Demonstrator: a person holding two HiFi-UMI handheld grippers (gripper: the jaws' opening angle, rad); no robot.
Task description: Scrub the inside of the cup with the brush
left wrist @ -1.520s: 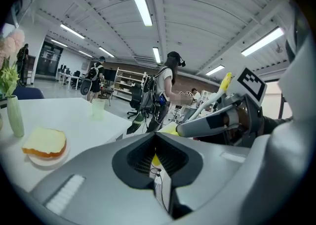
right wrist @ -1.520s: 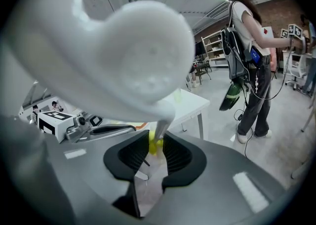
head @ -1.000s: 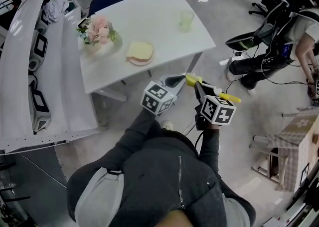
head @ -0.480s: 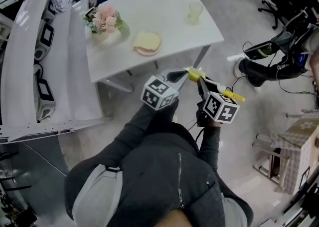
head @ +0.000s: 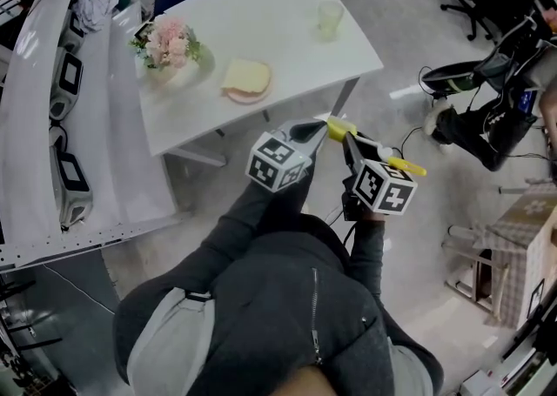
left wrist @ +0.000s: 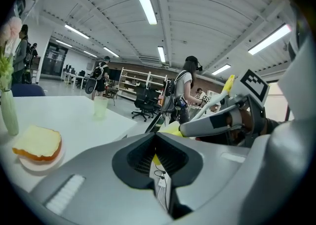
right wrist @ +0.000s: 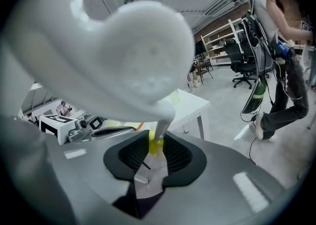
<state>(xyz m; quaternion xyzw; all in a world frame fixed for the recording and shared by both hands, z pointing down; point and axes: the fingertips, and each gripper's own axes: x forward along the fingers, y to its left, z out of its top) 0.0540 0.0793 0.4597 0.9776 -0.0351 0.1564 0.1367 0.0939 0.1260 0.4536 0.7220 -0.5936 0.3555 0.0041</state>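
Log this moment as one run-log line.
phase: scrubbing not begun | right tool: shut on brush | left tool: shut, nothing held | cup: upright on white table, apart from both tools

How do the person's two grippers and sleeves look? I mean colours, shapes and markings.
The left gripper and the right gripper look alike: grey bodies, tongs lined with dark ribbed pads, and a white cube with black square markers on each. The sleeves belong to a dark grey zipped jacket.
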